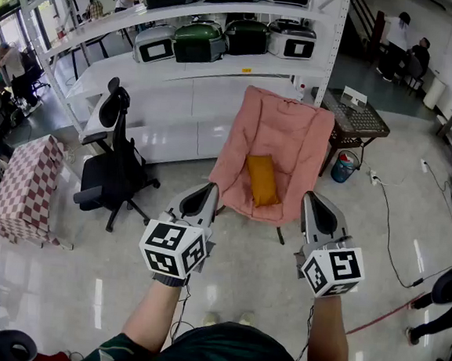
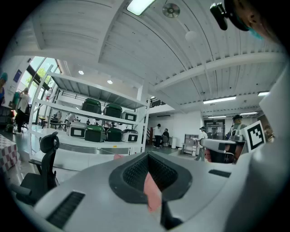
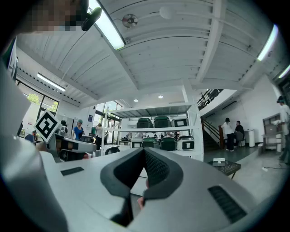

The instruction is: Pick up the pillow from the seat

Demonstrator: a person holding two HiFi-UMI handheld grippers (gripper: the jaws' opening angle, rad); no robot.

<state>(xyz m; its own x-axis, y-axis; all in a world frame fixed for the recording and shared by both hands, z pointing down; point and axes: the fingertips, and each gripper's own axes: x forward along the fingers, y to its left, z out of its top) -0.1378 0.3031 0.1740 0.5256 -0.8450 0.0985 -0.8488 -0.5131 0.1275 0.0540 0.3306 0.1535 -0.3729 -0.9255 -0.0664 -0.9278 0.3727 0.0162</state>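
An orange pillow lies on the seat of a pink padded folding chair in the middle of the head view. Both grippers are held level in front of the chair, short of it and touching nothing. My left gripper is to the pillow's lower left and its jaws are shut with nothing between them. My right gripper is to the pillow's lower right, also shut and empty. In the left gripper view a strip of the pink chair shows through the gap behind the closed tips of the left gripper. The right gripper looks toward the shelving.
A black office chair stands left of the pink chair, with a checked-cloth table further left. White shelving with cases runs behind. A dark mesh table, a blue container and floor cables are at the right. People stand far back.
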